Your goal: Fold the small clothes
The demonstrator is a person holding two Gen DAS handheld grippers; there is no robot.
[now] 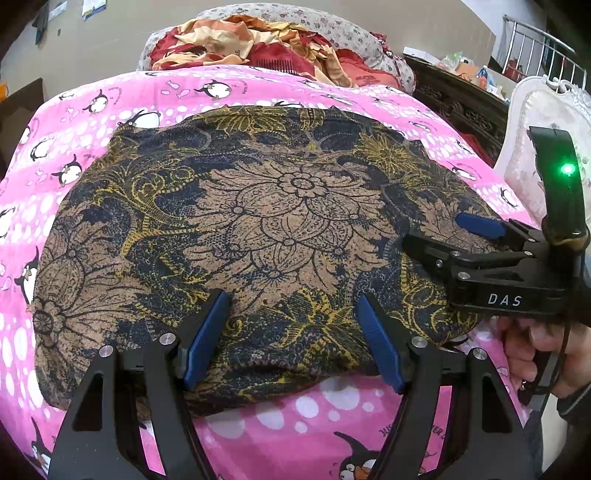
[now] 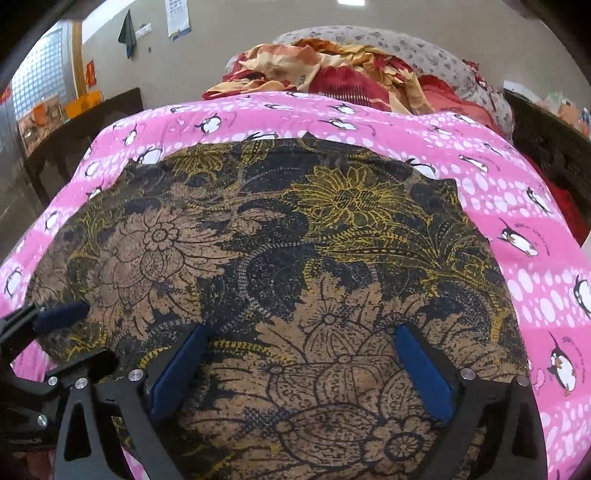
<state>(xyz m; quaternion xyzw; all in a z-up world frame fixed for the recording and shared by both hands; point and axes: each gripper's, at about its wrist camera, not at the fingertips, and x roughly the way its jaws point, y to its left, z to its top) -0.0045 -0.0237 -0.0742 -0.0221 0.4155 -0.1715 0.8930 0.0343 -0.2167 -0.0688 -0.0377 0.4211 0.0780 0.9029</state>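
A small brown, navy and yellow floral garment lies spread flat on the pink penguin blanket; it also fills the right wrist view. My left gripper is open and empty, its blue pads over the garment's near edge. My right gripper is open and empty, low over the garment's near part. The right gripper also shows in the left wrist view over the garment's right side, held by a hand. The left gripper's fingertip shows at the left of the right wrist view.
A heap of red and cream bedding and a floral pillow lie beyond the blanket. A dark carved wooden headboard and a white chair stand to the right. A dark table stands at the far left.
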